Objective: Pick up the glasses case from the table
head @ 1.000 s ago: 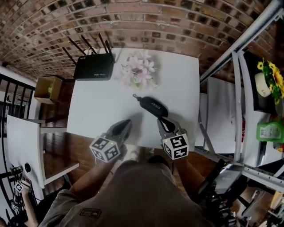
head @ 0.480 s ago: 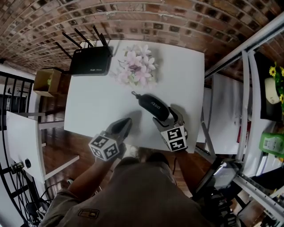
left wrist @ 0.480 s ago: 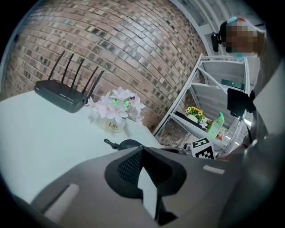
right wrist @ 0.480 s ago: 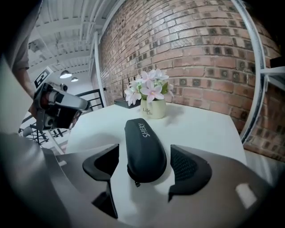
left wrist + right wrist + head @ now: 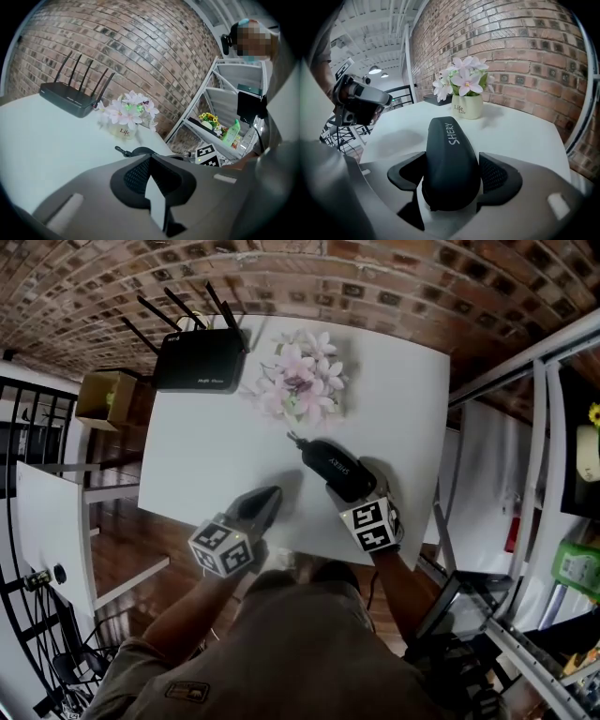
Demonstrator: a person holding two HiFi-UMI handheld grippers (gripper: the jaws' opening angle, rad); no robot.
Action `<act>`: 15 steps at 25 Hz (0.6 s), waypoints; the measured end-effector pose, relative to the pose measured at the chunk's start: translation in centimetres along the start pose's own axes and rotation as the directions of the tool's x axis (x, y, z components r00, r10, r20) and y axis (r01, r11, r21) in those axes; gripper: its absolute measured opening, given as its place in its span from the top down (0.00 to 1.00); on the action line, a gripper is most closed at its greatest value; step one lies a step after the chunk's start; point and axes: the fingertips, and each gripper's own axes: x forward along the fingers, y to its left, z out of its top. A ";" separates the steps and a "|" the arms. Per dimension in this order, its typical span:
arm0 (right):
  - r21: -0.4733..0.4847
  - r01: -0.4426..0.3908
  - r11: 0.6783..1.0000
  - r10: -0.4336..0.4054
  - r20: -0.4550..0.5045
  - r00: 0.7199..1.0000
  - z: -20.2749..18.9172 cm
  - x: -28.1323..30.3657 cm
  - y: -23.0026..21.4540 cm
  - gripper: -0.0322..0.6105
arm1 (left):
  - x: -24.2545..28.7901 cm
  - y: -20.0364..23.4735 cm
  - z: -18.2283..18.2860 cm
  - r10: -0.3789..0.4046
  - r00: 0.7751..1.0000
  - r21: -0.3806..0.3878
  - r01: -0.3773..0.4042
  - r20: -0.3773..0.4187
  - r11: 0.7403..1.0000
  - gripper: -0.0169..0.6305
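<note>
Brick wall [image 5: 375, 287] runs behind the far edge of the white table [image 5: 216, 456]. A metal rack [image 5: 534, 399] stands off the table's right side.

On the table, far left corner: black router [image 5: 199, 362], four aerials raised. Just beside it to the right: pot of pale pink flowers [image 5: 302, 390], upright.

Left tongs [image 5: 270, 495]: over the near edge of the table, pointing across it. The left gripper view shows the jaws closed together with nothing between them.

Right tongs [image 5: 361, 486]: at the near right part of the table, angled down. Jaws have just been opening and stand wide apart, one on each side of the near end of the glasses case. The pads sit close alongside it; no clamping is seen.

Glasses case [image 5: 328, 460]: black, lying flat on the table in front of the flower pot, its long axis running from the pot towards the right tongs. White lettering on its lid. A small black loop [image 5: 292, 439] projects from its far end
</note>
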 end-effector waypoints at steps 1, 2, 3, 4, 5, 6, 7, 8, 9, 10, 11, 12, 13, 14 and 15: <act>-0.002 -0.001 1.000 0.001 0.001 1.000 0.1 0.0 0.0 0.39 | 0.0 0.1 0.0 0.000 1.000 -0.002 0.000 0.000 1.000 0.97; -0.008 -0.004 1.000 0.004 0.000 1.000 0.1 0.0 0.0 0.39 | 0.0 0.1 0.0 0.000 1.000 -0.003 0.000 0.001 1.000 0.97; -0.016 -0.007 1.000 0.007 -0.001 1.000 0.0 0.0 0.1 0.39 | 0.0 0.2 0.0 0.000 1.000 -0.003 0.000 0.001 1.000 0.97; -0.023 -0.011 1.000 0.011 -0.005 1.000 0.0 0.0 0.1 0.39 | 0.1 0.2 0.0 -0.002 1.000 -0.004 0.002 0.001 1.000 0.97; -0.028 -0.014 1.000 0.014 -0.010 1.000 0.0 0.0 0.2 0.40 | 0.1 0.2 0.0 -0.003 1.000 -0.003 0.003 0.002 1.000 0.97; -0.031 -0.016 0.999 0.016 -0.018 1.000 -0.1 0.0 0.3 0.40 | 0.2 0.1 0.1 -0.005 1.000 -0.003 0.005 0.003 1.000 0.97; -0.034 -0.018 0.999 0.017 -0.026 1.000 -0.2 0.0 0.4 0.40 | 0.2 0.1 0.1 -0.006 1.000 -0.002 0.006 0.004 1.000 0.97; -0.038 -0.020 0.999 0.019 -0.033 0.999 -0.3 0.0 0.4 0.39 | 0.3 0.1 0.1 -0.007 1.000 -0.001 0.007 0.005 1.000 0.97; -0.042 -0.022 0.999 0.021 -0.041 0.999 -0.4 0.0 0.5 0.39 | 0.3 0.0 0.1 -0.009 1.000 -0.001 0.009 0.005 1.000 0.97; -0.045 -0.025 0.999 0.023 -0.048 0.999 -0.4 0.0 0.5 0.39 | 0.4 0.0 0.1 -0.010 1.000 -0.001 0.010 0.005 1.000 0.97; -0.048 -0.029 0.998 0.026 -0.056 0.998 -0.5 0.1 0.6 0.39 | 0.4 -0.1 0.1 -0.011 1.000 0.000 0.011 0.005 1.000 0.97; -0.052 -0.032 0.998 0.029 -0.064 0.998 -0.5 0.1 0.6 0.39 | 0.4 -0.1 0.2 -0.011 1.000 -0.001 0.011 0.005 1.000 0.97; -0.058 -0.036 0.998 0.031 -0.071 0.997 -0.4 0.1 0.6 0.39 | 0.3 -0.1 0.2 -0.012 1.000 -0.001 0.012 0.006 1.000 0.97; -0.069 -0.038 0.997 0.033 -0.074 0.997 -0.3 0.0 0.6 0.37 | 0.3 -0.1 0.2 -0.012 1.000 -0.002 0.012 0.007 1.000 0.97; -0.084 -0.041 0.996 0.034 -0.074 0.997 -0.1 0.0 0.7 0.35 | 0.3 -0.1 0.3 -0.012 1.000 -0.002 0.012 0.007 1.000 0.97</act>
